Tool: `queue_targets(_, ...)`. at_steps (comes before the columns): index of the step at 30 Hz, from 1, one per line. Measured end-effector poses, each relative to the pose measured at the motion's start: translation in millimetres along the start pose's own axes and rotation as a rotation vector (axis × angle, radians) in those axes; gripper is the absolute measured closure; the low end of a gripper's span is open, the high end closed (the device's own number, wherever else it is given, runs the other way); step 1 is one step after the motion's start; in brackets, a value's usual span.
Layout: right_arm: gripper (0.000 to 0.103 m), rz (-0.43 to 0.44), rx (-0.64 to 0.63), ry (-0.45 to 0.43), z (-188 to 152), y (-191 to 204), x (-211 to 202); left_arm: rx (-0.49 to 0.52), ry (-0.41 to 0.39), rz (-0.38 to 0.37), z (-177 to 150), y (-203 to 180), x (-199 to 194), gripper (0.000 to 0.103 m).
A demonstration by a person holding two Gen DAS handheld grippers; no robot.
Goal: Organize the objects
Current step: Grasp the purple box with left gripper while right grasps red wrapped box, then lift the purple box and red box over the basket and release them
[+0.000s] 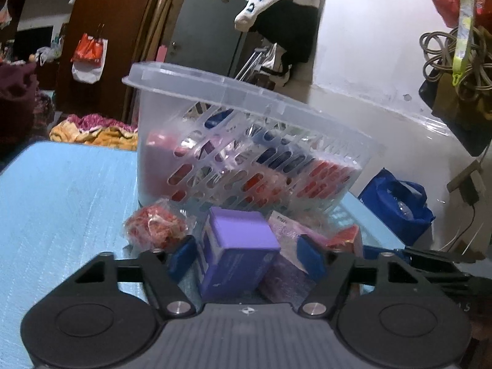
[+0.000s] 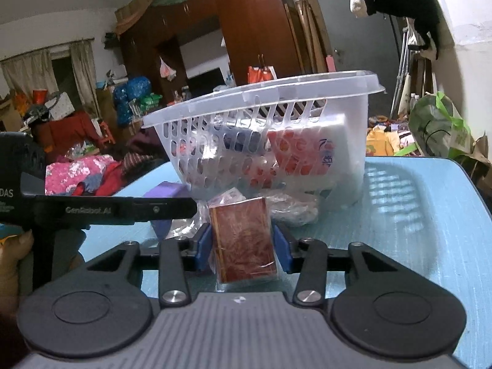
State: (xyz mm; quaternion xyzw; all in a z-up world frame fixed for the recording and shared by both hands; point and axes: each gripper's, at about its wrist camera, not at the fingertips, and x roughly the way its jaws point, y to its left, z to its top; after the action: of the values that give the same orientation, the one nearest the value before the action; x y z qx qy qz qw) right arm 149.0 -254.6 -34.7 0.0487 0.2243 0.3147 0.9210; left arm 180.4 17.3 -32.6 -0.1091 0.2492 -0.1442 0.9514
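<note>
A clear slotted basket (image 1: 196, 141) holding red, blue and pink packs stands on the light blue table (image 1: 61, 203). In front of it lie loose packs. A purple box (image 1: 236, 252) sits between the blue pads of my left gripper (image 1: 246, 258). A gap shows at the right pad, where a pink wrapped packet (image 1: 289, 230) lies. In the right wrist view, my right gripper (image 2: 243, 246) has both pads against the sides of a brown-red box in clear wrap (image 2: 243, 240), which stands upright on the table (image 2: 415, 215). The basket (image 2: 353, 153) is just behind it.
A red crinkled bag (image 1: 156, 224) lies left of the purple box. A clear bag (image 2: 292, 206) lies against the basket's front. The left tool's black finger (image 2: 166, 207) reaches in from the left. A blue bag (image 1: 396, 203) and cluttered floor lie beyond the table edge.
</note>
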Motion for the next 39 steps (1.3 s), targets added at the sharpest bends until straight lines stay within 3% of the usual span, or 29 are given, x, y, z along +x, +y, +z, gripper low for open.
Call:
queue_targets(3, 0.056, 0.01, 0.021, -0.029, -1.1, -3.1, -4.2, -0.013, -0.033, 0.025, -1.7, 3.3, -6.2, 0.04)
queue_targets(13, 0.056, 0.009, 0.017, -0.034, 0.7, -3.8, -4.1, -0.002, -0.075, -0.004, -3.0, 7.4, -18.4, 0.042)
queue_targets(20, 0.056, 0.007, 0.013, -0.036, 0.4, -3.3, -3.6, 0.004, -0.068, 0.03, -5.9, 16.2, -29.2, 0.038)
queue_targets(25, 0.056, 0.006, 0.014, -0.037, -0.2, -3.7, -3.8, 0.056, -0.059, 0.055, -18.3, 15.8, -45.9, 0.037)
queue_targets(27, 0.056, 0.005, 0.013, -0.038, -0.1, -4.0, -3.8, 0.08, -0.063, 0.071, -24.6, 15.6, -52.2, 0.031)
queue_targets(29, 0.056, 0.002, 0.014, -0.04, -0.4, -4.1, -4.1, 0.106, -0.053, 0.091, -29.4, 14.9, -53.0, 0.031)
queue_targets(30, 0.056, -0.001, 0.012, -0.044, -0.7, -3.8, -4.5, 0.116, -0.047, 0.099, -31.1, 15.1, -51.7, 0.032)
queue_targets(32, 0.056, -0.006, 0.005, -0.054, -1.1, -2.8, -5.4, 0.145, -0.042, 0.114, -33.7, 11.9, -48.9, 0.057)
queue_targets(35, 0.056, -0.016, -0.006, -0.082, -1.8, -1.2, -8.6, 0.175, -0.083, 0.144, -37.3, 7.2, -52.5, 0.058)
queue_targets(39, 0.056, -0.02, -0.015, -0.106, -1.1, 0.7, -12.1, 0.15, -0.147, 0.118, -35.8, 10.3, -63.9, 0.058)
